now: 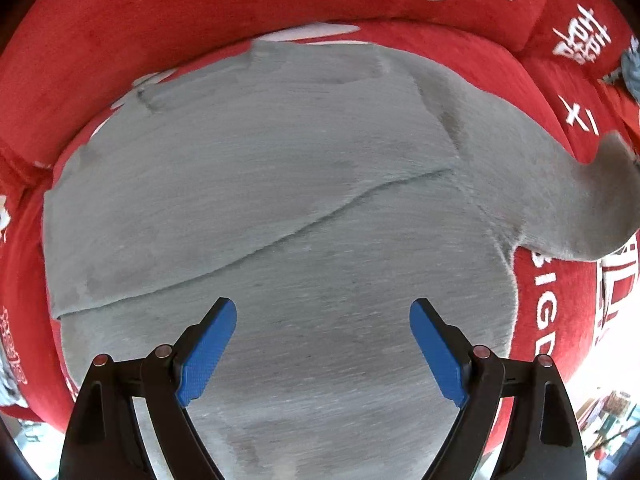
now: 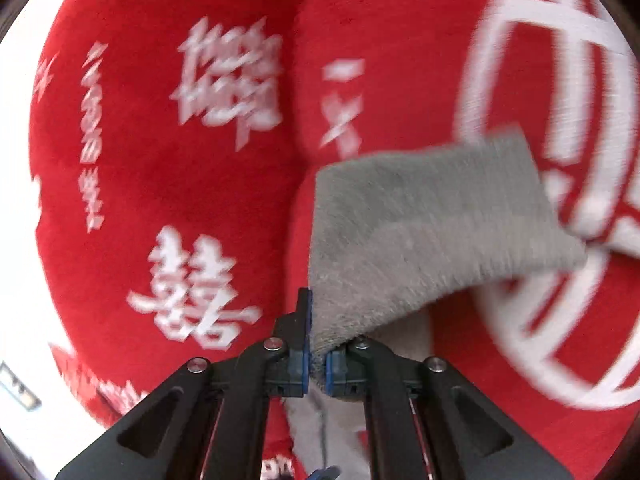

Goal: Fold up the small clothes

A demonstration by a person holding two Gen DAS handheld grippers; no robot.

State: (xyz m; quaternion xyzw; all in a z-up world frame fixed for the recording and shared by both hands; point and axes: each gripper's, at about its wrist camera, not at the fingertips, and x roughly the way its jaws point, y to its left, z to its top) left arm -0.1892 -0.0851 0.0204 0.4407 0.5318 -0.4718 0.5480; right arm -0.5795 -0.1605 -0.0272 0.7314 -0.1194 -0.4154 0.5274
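Item 1: soft grey knit garment (image 1: 280, 208), spread flat on the red plush cover with white lettering (image 1: 200, 4). My left gripper (image 1: 323, 344) hangs above its body, jaws wide, empty. My right gripper (image 2: 316, 368) pinches the sleeve end (image 2: 432, 232), sleeve running away forward-right; right is nearer.

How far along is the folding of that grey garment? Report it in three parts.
Done: the grey garment lies spread on the red cover, one flap already folded across its body, leaving a diagonal edge.
In hand: the right gripper is shut on the sleeve; the left gripper hangs open above the body.
Left: laying that sleeve over, then the remaining folds.
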